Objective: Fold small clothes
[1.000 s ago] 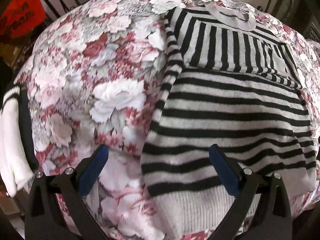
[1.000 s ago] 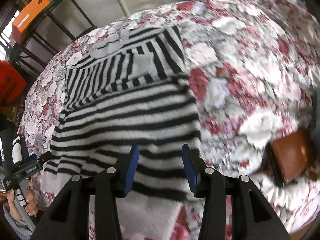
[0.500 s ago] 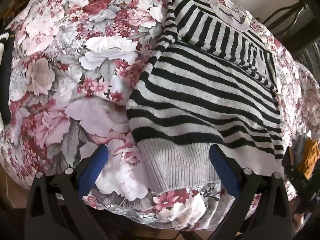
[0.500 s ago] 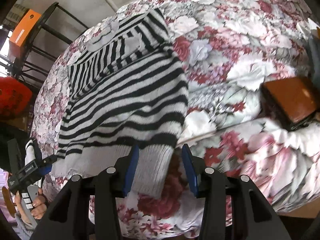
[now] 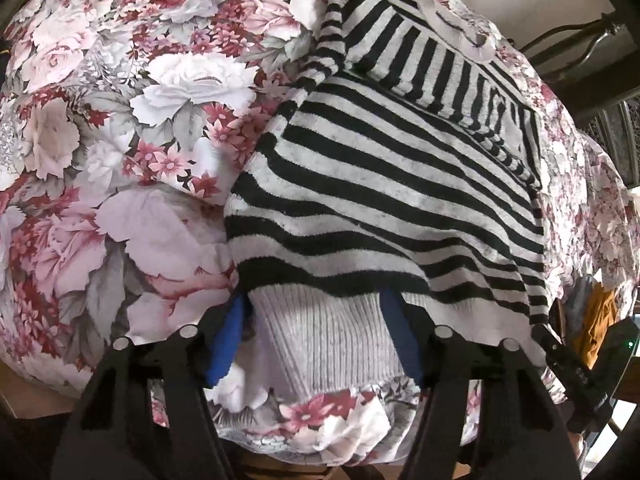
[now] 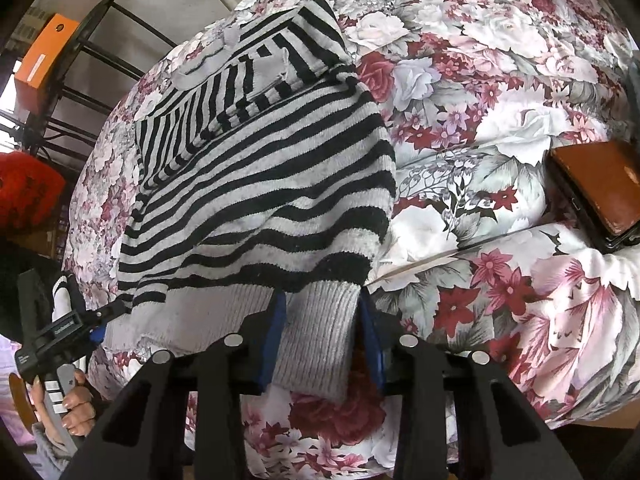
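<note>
A black-and-white striped sweater (image 5: 380, 184) (image 6: 260, 184) lies flat on the flowered cloth, sleeves folded across the chest, collar at the far end. Its grey ribbed hem (image 5: 320, 332) (image 6: 316, 328) hangs at the near table edge. My left gripper (image 5: 314, 298) straddles the hem's left corner. Its jaws are closing with the ribbing flat between the blue pads, not pinched. My right gripper (image 6: 322, 300) straddles the hem's right corner. Its jaws are closing too, the pads at the ribbing's sides. In the right wrist view the left gripper (image 6: 60, 332) shows beside the hem.
The flowered tablecloth (image 5: 120, 120) drapes over the near edge. A brown case (image 6: 596, 188) lies to the right of the sweater. Behind stand a black rack with an orange box (image 6: 44, 56) and a red bag (image 6: 24, 188). A hand (image 6: 76, 404) holds the left gripper.
Both grippers have drawn back over the sweater to its ribbed hem and tipped downward. The left jaws have narrowed a lot around the hem. The right jaws have narrowed a little.
</note>
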Demonstrator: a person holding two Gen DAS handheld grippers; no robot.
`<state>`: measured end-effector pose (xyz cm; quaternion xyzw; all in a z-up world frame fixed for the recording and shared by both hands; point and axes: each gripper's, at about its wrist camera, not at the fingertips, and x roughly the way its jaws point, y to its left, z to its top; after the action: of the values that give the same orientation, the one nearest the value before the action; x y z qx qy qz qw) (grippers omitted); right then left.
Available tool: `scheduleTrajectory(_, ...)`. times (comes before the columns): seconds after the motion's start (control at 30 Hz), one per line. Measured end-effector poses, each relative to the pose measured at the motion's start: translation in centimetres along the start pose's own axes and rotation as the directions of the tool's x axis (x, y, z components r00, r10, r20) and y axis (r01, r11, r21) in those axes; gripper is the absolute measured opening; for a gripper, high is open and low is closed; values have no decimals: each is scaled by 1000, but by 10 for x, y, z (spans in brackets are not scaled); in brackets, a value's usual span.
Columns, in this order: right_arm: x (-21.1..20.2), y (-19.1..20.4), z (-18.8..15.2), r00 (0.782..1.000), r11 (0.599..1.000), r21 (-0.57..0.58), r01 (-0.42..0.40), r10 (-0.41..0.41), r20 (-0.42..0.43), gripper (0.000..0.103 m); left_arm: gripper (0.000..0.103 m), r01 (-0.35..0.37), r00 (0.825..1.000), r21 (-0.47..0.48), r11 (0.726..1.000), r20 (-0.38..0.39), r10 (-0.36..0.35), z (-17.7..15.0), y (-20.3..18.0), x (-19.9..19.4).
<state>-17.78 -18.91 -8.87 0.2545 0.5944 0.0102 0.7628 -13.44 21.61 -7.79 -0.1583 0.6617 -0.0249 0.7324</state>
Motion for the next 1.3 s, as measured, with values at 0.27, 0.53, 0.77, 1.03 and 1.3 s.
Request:
scheduleTrajectory(0.27, -3, -5, 2, 999, 999, 18, -37, 37, 13, 16, 14, 5, 1000, -26, 1000, 16, -4, 4, 7, -3)
scheduleTrajectory(0.53, -22, 2, 11, 994, 996, 12, -89, 88, 73, 15, 13, 53, 991, 18, 998, 122, -55, 12, -8, -36)
scheduleTrajectory(0.77, -30, 10, 27, 988, 993, 21, -120, 117, 103, 15, 13, 43, 985, 43, 998, 163, -50, 27, -20, -43)
scheduleTrajectory(1.03, -30, 19, 52, 984, 990, 34, -137, 132, 124, 15, 13, 5, 981, 91, 996, 195, -23, 50, -38, -48)
scheduleTrajectory(1.3, -24, 20, 81, 981, 984, 68, -164, 155, 120, 15, 12, 9, 976, 88, 996, 215, -28, 79, -45, -50)
